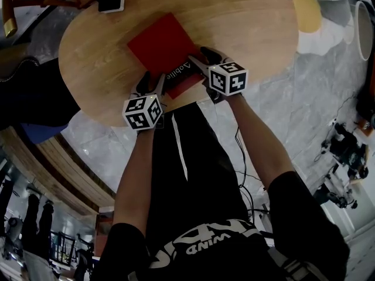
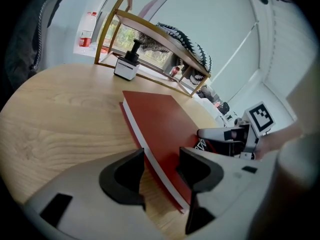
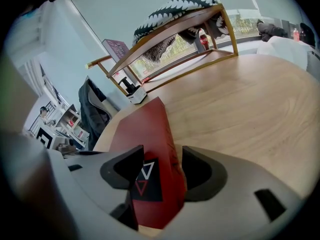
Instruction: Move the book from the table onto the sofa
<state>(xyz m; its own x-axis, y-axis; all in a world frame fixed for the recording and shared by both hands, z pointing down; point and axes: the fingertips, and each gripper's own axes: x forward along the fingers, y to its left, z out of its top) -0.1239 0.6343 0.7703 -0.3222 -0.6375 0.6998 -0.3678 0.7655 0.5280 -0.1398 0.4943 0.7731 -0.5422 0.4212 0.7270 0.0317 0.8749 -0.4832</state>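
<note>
The right gripper (image 3: 162, 153) has its fingers (image 3: 200, 171) shut tight on one corner of the red book (image 3: 145, 126). The left gripper (image 2: 162, 154) has its fingers (image 2: 122, 176) apart, one on each side of the book's near edge. A bit of wood shows beside the pages. The book lies on the round wooden tabletop (image 1: 246, 22), near the person's side. A small black and white box (image 1: 110, 0) sits at the far side.
</note>
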